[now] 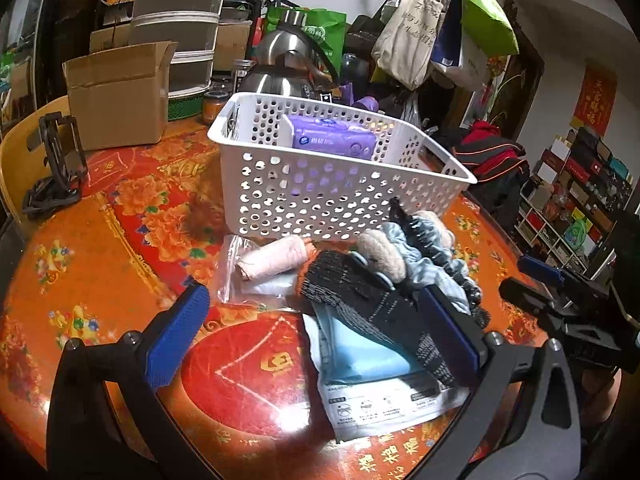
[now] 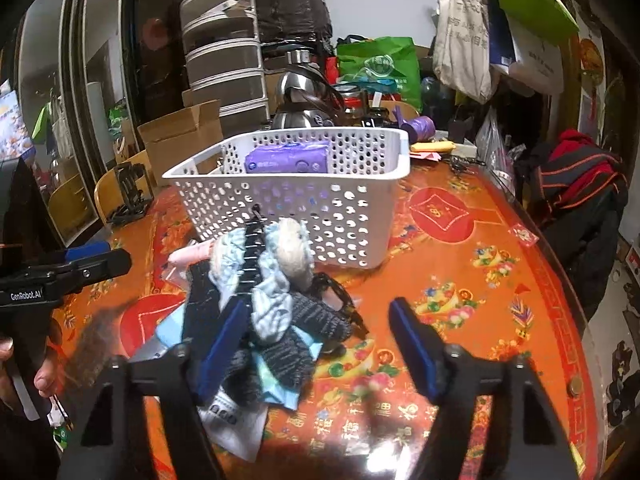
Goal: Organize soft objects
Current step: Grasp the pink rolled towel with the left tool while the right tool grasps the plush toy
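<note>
Sock pile [image 2: 276, 320] against left-side fingers [image 2: 224, 340]

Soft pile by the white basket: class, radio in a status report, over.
Left hand-held gripper open, right hand-held gripper open, nothing held. Soft pile on table beside white basket; purple tissue pack inside. Nothing blocking.

Legible: "GenRobot.AI" in white on the black body of the left claw [image 2: 86, 262], at the left edge of the right wrist view. Chinese characters in gold on the red wall hanging [image 1: 595, 100], printed on the cream tote bag [image 1: 412, 32], and along the near edge of the counter cloth [image 2: 460, 280]; too small to transcribe reliably. Print on the purple pack [image 1: 334, 138] and white packet [image 1: 380, 404] illegible.
</note>
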Demonstrator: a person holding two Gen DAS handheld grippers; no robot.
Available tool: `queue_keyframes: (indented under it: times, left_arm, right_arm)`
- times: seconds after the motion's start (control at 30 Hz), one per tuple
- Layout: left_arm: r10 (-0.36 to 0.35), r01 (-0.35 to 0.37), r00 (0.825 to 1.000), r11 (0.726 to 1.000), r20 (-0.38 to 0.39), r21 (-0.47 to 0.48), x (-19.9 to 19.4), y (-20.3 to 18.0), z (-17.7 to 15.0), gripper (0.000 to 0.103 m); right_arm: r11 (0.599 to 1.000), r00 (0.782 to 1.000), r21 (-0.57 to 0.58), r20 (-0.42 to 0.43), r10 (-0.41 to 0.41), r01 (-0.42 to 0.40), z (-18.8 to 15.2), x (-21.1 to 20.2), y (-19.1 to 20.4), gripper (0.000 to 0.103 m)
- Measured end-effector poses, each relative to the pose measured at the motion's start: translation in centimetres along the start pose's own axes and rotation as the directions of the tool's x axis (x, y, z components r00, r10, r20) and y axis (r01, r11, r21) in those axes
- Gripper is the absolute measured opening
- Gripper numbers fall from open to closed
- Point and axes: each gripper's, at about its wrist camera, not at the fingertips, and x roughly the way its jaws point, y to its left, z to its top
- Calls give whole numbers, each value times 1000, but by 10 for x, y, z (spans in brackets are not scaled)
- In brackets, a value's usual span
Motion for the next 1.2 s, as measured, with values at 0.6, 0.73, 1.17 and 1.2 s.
queue_keyframes:
  times: [0.6,0.73,1.17,1.2]
  left_arm:
    - [31,-28,991,999,-130,21,108,38,31,100]
    - [44,-38,986,999,-159,38,124,38,28,94]
    - [86,-77,982,995,-166,55,132,41,19,43]
    - [86,-78,983,995,-163,56,130,41,18,42]
  right_arm:
    - [994,977,11,-184,109,-108,10,89,-28,35]
    - [991,972,10,-193,135,-135,12,94,-27,27]
    - [996,979,-37,-191,77,-86,8,104,-24,16]
    - [996,979,-37,-188,76,-85,8,103,-24,15]
